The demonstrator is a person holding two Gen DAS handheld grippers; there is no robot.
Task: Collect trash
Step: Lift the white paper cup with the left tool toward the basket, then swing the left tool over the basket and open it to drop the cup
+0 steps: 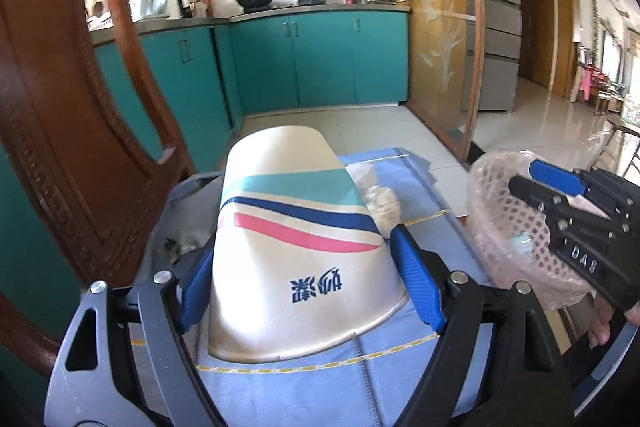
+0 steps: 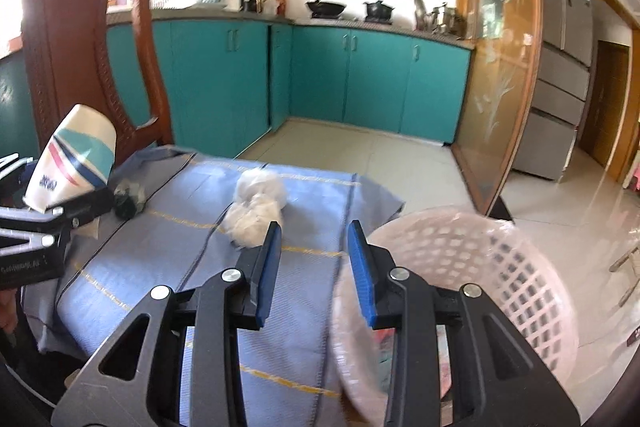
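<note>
My left gripper [image 1: 308, 281] is shut on a white paper cup [image 1: 296, 239] with teal, navy and pink stripes, held upside down above the blue cloth [image 1: 400, 367]. The cup also shows at the left of the right wrist view [image 2: 76, 159]. My right gripper [image 2: 314, 273] is open and empty, at the near rim of the pink mesh basket [image 2: 500, 267], which has a plastic liner. It shows in the left wrist view [image 1: 560, 187] over the basket [image 1: 504, 227]. A crumpled white tissue [image 2: 258, 203] lies on the cloth beyond the right fingers. A dark crumpled wrapper [image 2: 128, 197] lies near the cloth's left edge.
A carved wooden chair back [image 1: 68, 99] stands close on the left. Teal kitchen cabinets [image 2: 320, 79] and a glass door [image 2: 500, 67] are behind. The tiled floor [image 2: 560, 207] spreads to the right. The basket holds some trash [image 1: 520, 241].
</note>
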